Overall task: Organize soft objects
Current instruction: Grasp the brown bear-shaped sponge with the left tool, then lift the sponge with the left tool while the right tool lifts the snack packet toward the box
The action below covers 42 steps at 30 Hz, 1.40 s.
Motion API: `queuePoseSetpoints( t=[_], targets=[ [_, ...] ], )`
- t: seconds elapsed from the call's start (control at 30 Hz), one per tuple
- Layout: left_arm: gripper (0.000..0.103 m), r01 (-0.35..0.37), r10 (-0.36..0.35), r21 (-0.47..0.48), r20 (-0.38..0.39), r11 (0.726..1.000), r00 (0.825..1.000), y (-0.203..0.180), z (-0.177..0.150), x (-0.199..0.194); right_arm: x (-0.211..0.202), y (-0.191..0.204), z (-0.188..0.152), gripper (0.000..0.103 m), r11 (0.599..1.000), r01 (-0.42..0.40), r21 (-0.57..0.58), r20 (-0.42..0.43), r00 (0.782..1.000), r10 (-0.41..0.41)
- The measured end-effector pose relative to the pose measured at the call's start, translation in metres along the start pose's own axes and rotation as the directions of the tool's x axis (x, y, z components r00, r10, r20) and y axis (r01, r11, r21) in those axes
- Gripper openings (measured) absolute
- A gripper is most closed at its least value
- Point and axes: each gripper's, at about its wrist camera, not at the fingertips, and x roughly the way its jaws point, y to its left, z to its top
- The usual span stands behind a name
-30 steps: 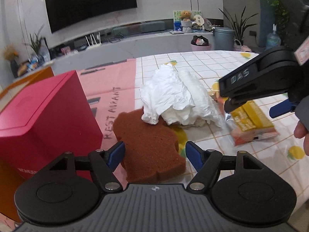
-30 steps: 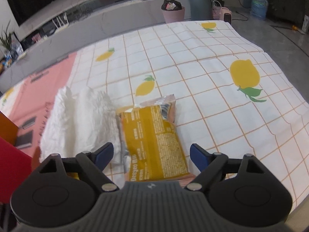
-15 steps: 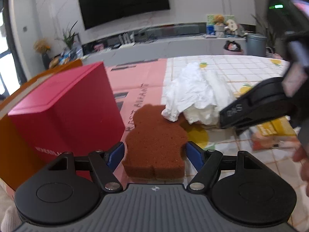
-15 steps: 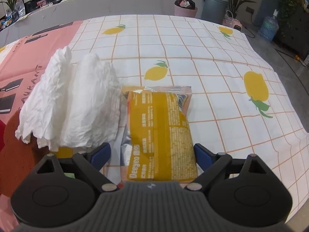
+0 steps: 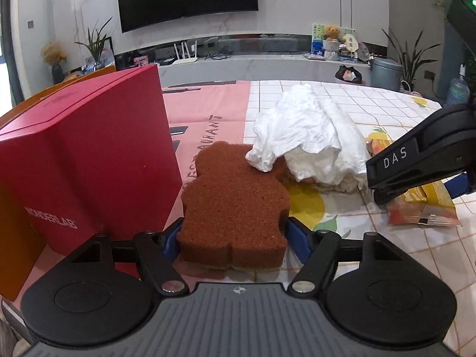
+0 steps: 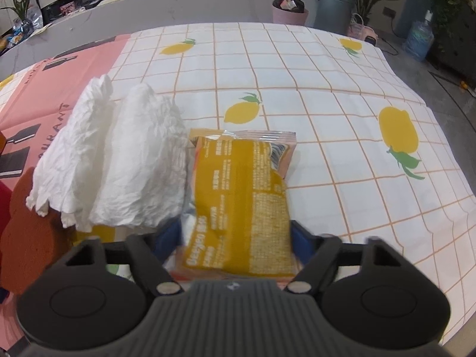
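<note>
Here my left gripper (image 5: pixel 233 242) straddles the bear-shaped sponge (image 5: pixel 235 196), a rust-brown block with a coarse, porous face and rounded ears and limbs. Its jaws are closing, and both blue pads (image 5: pixel 171 242) sit right against the sponge's sides at its lower end. The sponge lies flat on the pink part of the tablecloth (image 5: pixel 205 113), just beside a smooth, hard-edged red box (image 5: pixel 89 160). A crumpled white cloth (image 5: pixel 309 136), soft and wrinkled, drapes over the sponge's far corner.

My right gripper (image 6: pixel 236 245) is closing too, with the glossy yellow snack packet (image 6: pixel 241 196) between its blurred blue pads, which look to be touching the packet's edges. The packet is a puffy foil pillow with crimped ends, lying on the checked, lemon-printed tablecloth (image 6: pixel 327 95) and touching the white cloth (image 6: pixel 119 160) on its left.
</note>
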Motion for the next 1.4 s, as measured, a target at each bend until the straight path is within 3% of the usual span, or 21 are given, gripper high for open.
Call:
queuePoseSetpoints(
  t=[0.2, 0.37, 0.67, 0.97, 1.17, 1.27, 1.33, 1.4],
  targets=[
    [0.080, 0.008, -0.009, 0.010, 0.031, 1.000, 0.999, 0.007, -0.003, -0.007, -0.004, 0.000, -0.001, 0.066, 1.000, 0.007, -0.013, 0.004, 1.000, -0.007],
    [0.080, 0.007, -0.010, 0.023, 0.100, 1.000, 0.995, 0.014, -0.005, -0.019, -0.018, -0.012, -0.007, 0.064, 0.997, -0.009, 0.072, -0.004, 1.000, 0.010],
    [0.080, 0.033, -0.045, 0.054, 0.242, 0.998, 0.969, 0.016, 0.003, -0.052, -0.054, -0.024, -0.012, 0.063, 0.984, -0.059, 0.168, 0.088, 0.995, 0.044],
    [0.080, 0.093, -0.105, 0.059, 0.253, 0.994, 0.962, 0.023, 0.012, -0.072, -0.086, -0.013, -0.012, 0.063, 0.976, -0.100, 0.195, 0.179, 0.982, 0.065],
    [0.080, 0.066, -0.074, 0.036, 0.294, 0.997, 0.953, 0.037, 0.024, -0.085, -0.111, -0.003, -0.017, 0.063, 0.972, -0.128, 0.199, 0.236, 0.968, 0.079],
    [0.080, 0.082, -0.099, 0.074, 0.264, 0.994, 0.959, 0.042, 0.032, -0.086, -0.115, 0.000, -0.020, 0.063, 0.973, -0.116, 0.199, 0.243, 0.968, 0.066],
    [0.080, 0.134, -0.136, 0.027, 0.258, 0.991, 0.956, 0.055, 0.039, -0.090, -0.114, -0.001, -0.023, 0.063, 0.972, -0.118, 0.202, 0.237, 0.969, 0.068],
    [0.080, 0.134, -0.129, 0.002, 0.275, 0.991, 0.953, 0.065, 0.044, -0.096, -0.111, -0.003, -0.025, 0.063, 0.970, -0.121, 0.209, 0.230, 0.971, 0.071]
  ],
)
